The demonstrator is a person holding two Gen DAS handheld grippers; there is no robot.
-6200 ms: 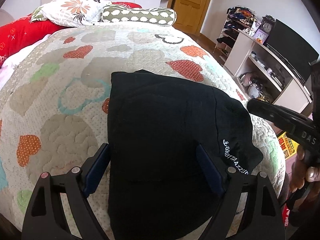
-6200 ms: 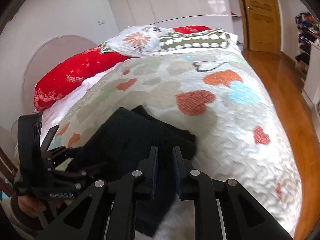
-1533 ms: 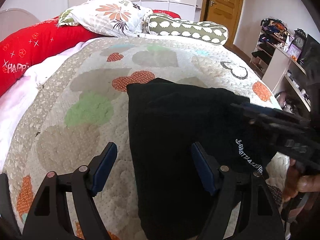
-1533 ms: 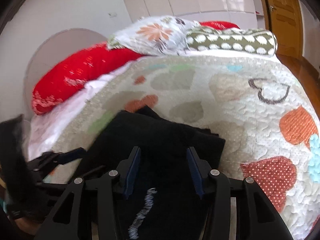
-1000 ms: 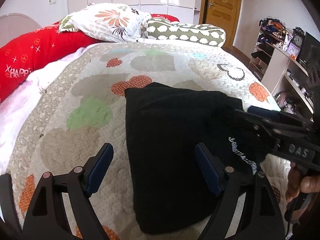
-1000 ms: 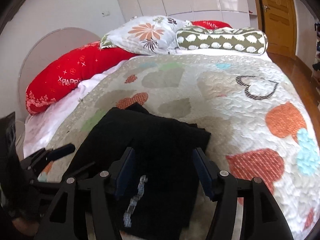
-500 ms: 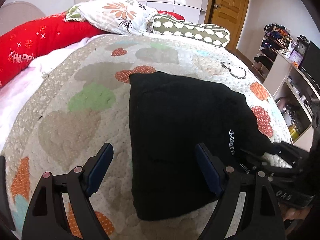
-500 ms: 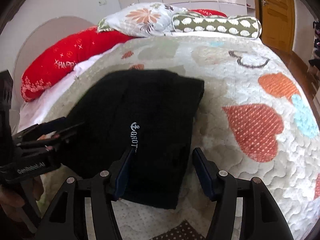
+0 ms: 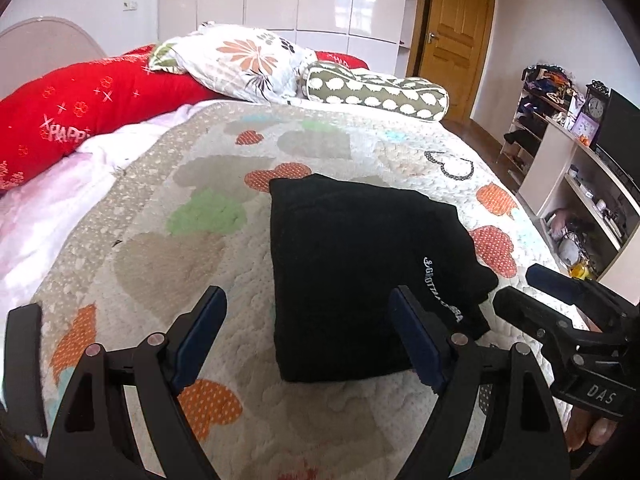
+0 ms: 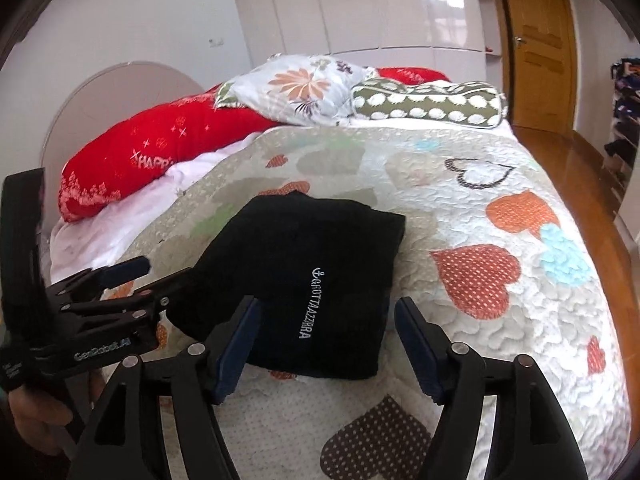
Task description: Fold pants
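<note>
Heart-print quilt (image 9: 168, 256) — one folded pants (image 9: 360, 264), two tools, three pillows.

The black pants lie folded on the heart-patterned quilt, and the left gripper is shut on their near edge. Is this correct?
Not quite. The black pants do lie folded on the quilt, but the left gripper is open and holds nothing, as the left wrist view shows.

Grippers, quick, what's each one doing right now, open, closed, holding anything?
Left gripper: open, holding nothing; the folded black pants lie on the bed ahead of it.
Right gripper: jaws opening, nothing between them.
</note>
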